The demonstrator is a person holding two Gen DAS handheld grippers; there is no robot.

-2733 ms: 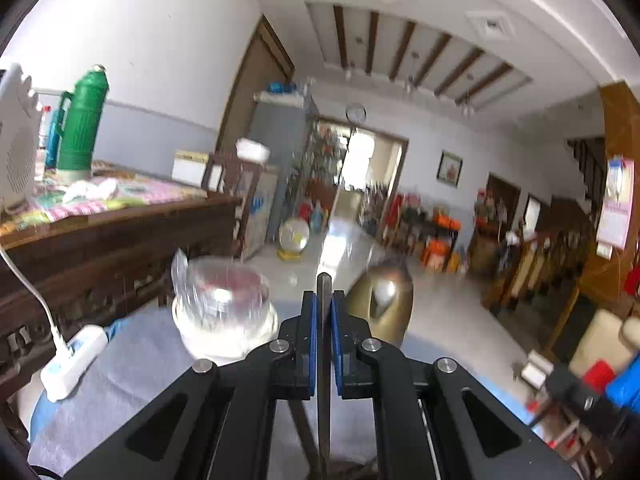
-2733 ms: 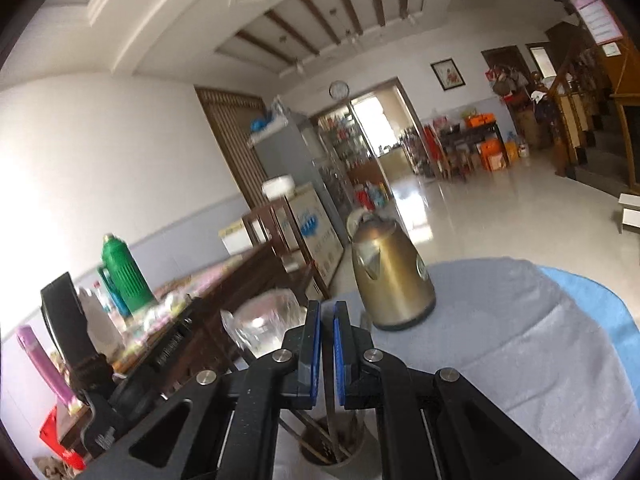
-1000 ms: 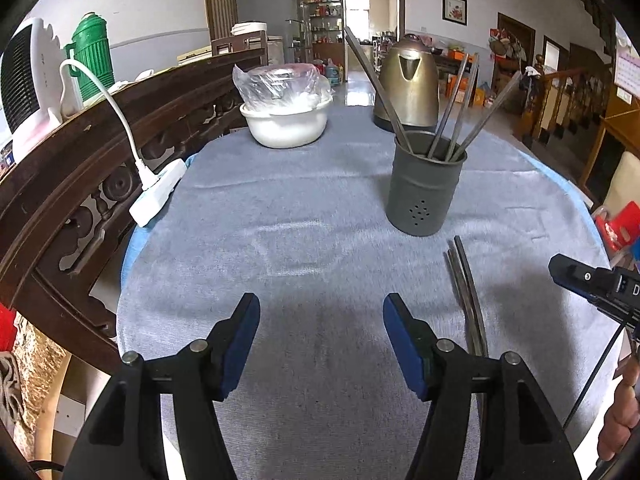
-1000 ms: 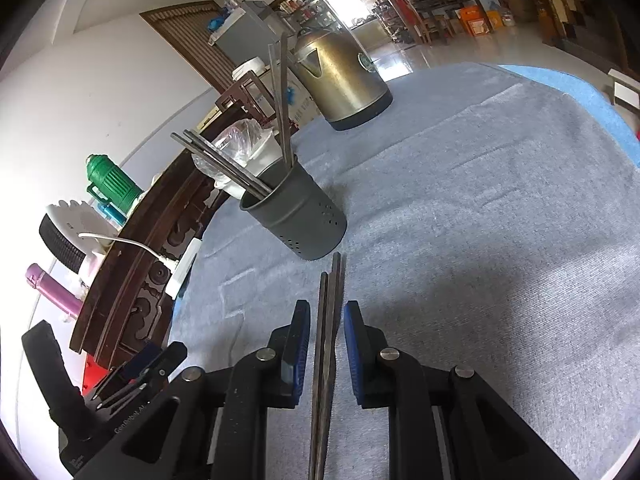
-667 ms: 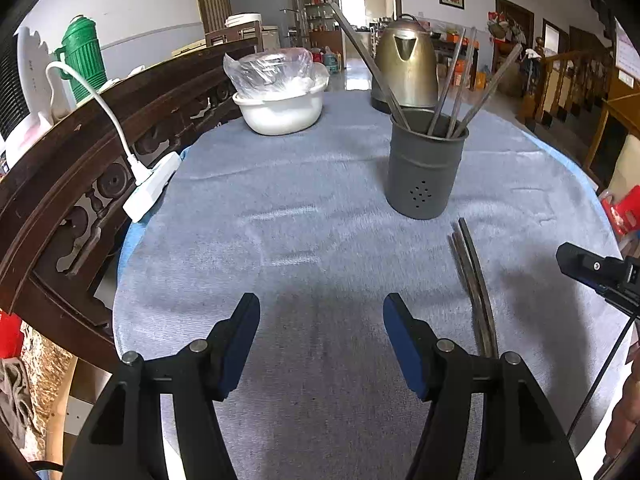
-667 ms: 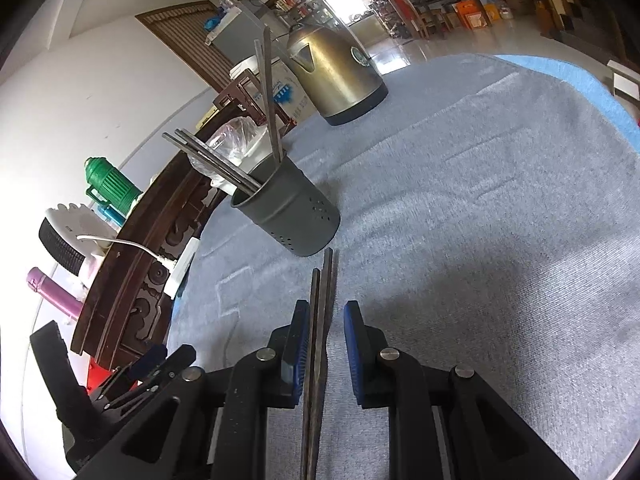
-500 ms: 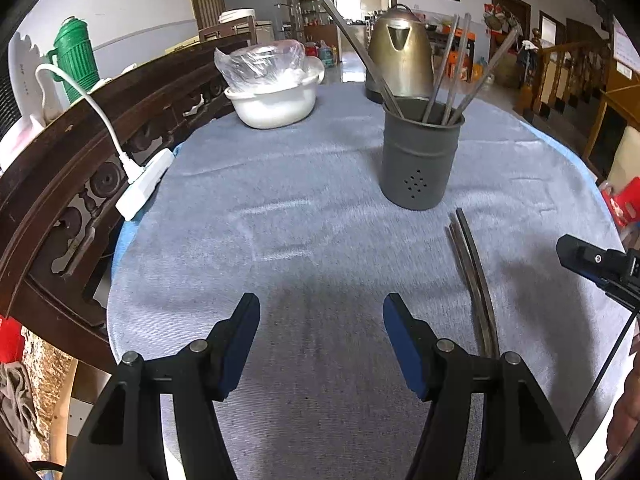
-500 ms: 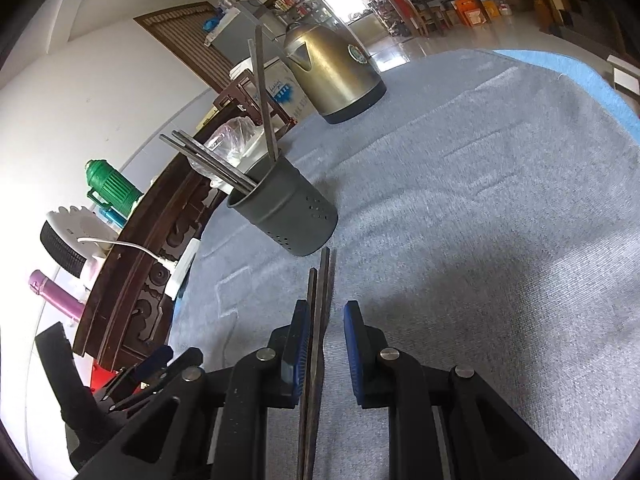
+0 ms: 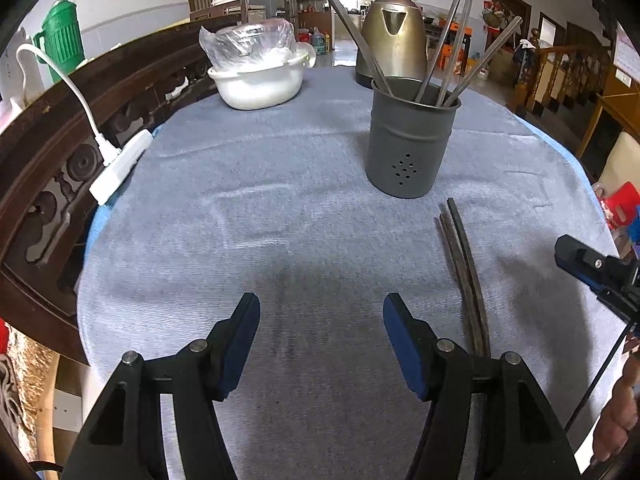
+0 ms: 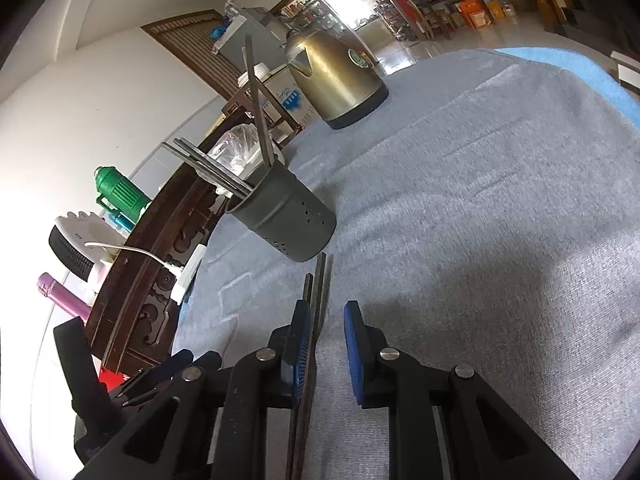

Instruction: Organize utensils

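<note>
A dark grey perforated utensil holder [image 9: 410, 140] stands on the grey tablecloth [image 9: 280, 220] with several metal chopsticks [image 9: 448, 48] leaning in it. It also shows in the right wrist view [image 10: 286, 222]. A few dark chopsticks [image 9: 464, 268] lie flat on the cloth in front of the holder, to its right. My left gripper [image 9: 320, 344] is open and empty, low over the near cloth, left of them. My right gripper [image 10: 326, 354] is partly open over the lying chopsticks [image 10: 318, 292], which run between its jaws, nearer the left pad.
A white bowl covered in plastic [image 9: 260, 72] and a brass kettle [image 9: 394, 38] stand at the back of the table. A white power strip [image 9: 120, 164] lies at the left edge beside a carved wooden sideboard [image 9: 52, 152]. A green thermos [image 9: 60, 44] stands on it.
Both grippers came down from up high to the table. My left gripper, shut on a chopstick before, is now open and empty. My right gripper sits over the lying chopsticks, its jaws slightly wider.
</note>
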